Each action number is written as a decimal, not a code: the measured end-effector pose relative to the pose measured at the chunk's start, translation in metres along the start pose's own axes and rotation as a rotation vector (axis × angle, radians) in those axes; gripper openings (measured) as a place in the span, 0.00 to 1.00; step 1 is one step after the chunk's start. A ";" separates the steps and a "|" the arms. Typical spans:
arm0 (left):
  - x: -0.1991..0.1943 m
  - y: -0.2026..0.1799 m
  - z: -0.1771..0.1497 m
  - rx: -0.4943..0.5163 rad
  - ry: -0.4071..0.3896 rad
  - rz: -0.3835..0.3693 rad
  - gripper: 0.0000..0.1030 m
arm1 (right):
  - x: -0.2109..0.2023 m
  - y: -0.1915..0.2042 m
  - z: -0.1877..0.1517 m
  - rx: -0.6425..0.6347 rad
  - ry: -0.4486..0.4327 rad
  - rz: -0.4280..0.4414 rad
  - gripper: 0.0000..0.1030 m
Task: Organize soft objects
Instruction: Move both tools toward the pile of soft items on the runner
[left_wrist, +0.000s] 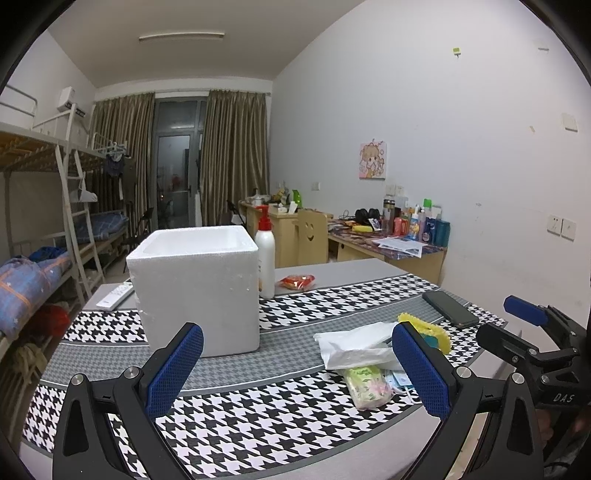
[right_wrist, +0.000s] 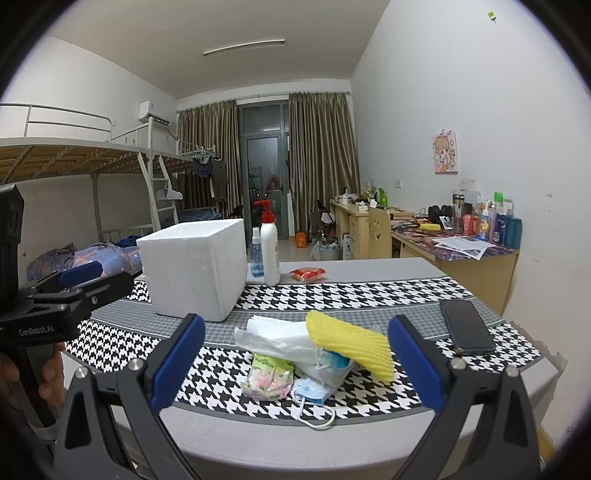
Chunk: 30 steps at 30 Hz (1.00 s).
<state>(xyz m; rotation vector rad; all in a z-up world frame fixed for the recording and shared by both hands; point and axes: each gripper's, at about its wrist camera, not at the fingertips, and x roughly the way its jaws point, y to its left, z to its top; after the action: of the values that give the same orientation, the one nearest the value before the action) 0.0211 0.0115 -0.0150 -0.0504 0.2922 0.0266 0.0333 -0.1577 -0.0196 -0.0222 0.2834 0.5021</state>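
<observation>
A: Yellow foam netting (right_wrist: 351, 345) is seen on top of the soft heap, its long axis running from far left to near right across the right tool's (right_wrist: 295, 360) line of sight.

B: And the heap is framed almost squarely between that tool's blue pads (right_wrist: 177, 363). The jaws are held wide apart, nothing gripped.

A: Under the netting, a crumpled white plastic bag (right_wrist: 269, 334), a green tissue pack (right_wrist: 267, 376) and a blue face mask (right_wrist: 312, 391) are piled on the houndstooth tabletop (right_wrist: 369, 295), touching one another.

B: From the left tool (left_wrist: 297, 371), the same heap is offset to the right, partly hidden behind the right-hand pad (left_wrist: 421, 373). Jaws spread there too, empty.

A: So the right tool is judged nearer and better lined up. The white foam box (left_wrist: 195, 288) stands to the left of the pile and further back, directly ahead of the left tool.

B: A leftward carry would be called for, then. Both tools are held level above the near edge, pointing across the tabletop. A phone (right_wrist: 466, 326) lies just right of the heap, to be avoided.
</observation>
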 end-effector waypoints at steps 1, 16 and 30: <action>0.000 0.000 0.000 0.002 0.000 0.001 0.99 | 0.001 0.000 0.000 0.001 0.001 0.001 0.98; 0.015 -0.002 0.000 -0.008 0.038 -0.018 0.99 | 0.011 -0.004 -0.002 0.002 0.027 -0.008 0.98; 0.042 -0.009 -0.005 -0.026 0.112 -0.064 0.99 | 0.028 -0.017 -0.004 0.019 0.070 -0.021 0.98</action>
<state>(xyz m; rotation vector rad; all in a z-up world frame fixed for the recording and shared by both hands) 0.0604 0.0030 -0.0311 -0.0876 0.4024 -0.0361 0.0639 -0.1598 -0.0322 -0.0239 0.3564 0.4780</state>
